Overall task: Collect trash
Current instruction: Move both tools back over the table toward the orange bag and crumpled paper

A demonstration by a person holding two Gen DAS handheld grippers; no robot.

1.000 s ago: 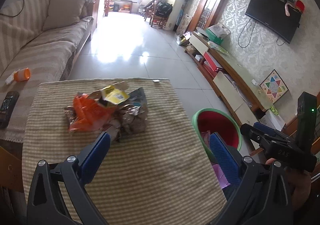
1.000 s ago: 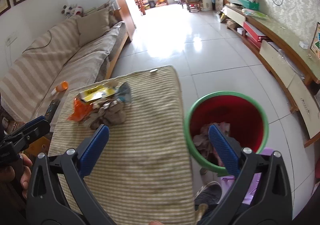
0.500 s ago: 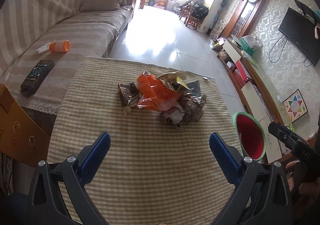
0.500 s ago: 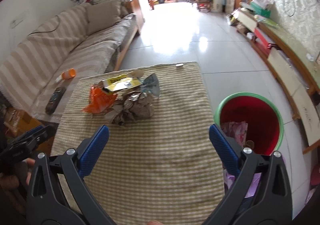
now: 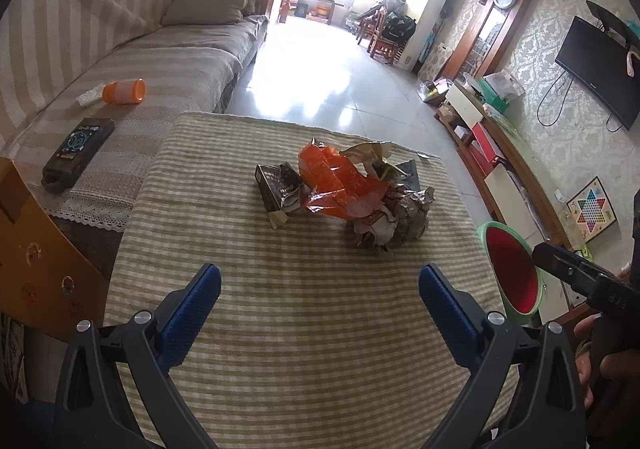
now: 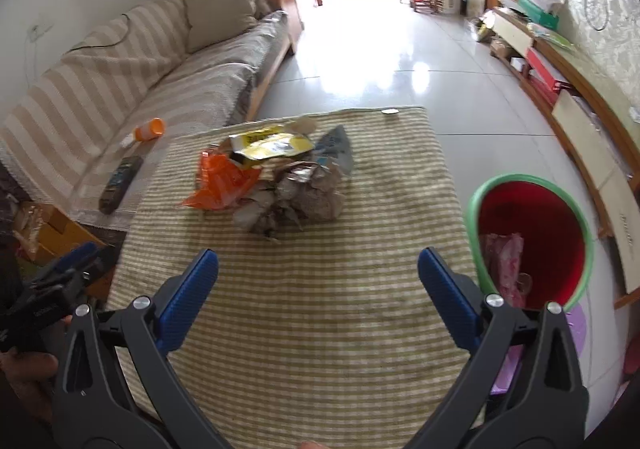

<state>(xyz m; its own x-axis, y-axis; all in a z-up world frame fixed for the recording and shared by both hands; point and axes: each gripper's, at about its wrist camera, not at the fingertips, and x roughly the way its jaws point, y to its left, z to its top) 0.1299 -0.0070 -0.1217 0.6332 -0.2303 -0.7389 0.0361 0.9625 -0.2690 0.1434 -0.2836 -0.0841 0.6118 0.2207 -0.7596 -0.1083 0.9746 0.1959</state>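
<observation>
Both tools hover over the near part of the desk covered with a green-and-cream striped cloth (image 5: 248, 329), and neither holds anything. The left hand-held gripper (image 5: 319, 299) has its blue-padded jaws spread wide; the right hand-held gripper (image 6: 318, 285) is just as released.

The trash sits in one heap toward the far middle of the cloth: a torn orange plastic wrapper (image 5: 340, 185), a small dark printed box (image 5: 276, 185) just left of it, a crumpled brown-and-silver foil wad (image 5: 394, 219) on its right, and a yellow flattened packet (image 6: 272, 145) at the back. All of it touches or overlaps.

The red plastic bin with a green rim (image 6: 532, 233) stands on the floor just off the desk's right edge, with some pink crumpled waste already at the bottom.

This looks like the approach before a pick, with most of the pile uncollected. The next move probably calls for one tool to reach forward and down onto a single piece at the heap's edge. The foil wad lies nearest the bin, so it suits the right side; closing on crinkled foil needs a firm pinch, or neighbouring scraps may drag along.
</observation>
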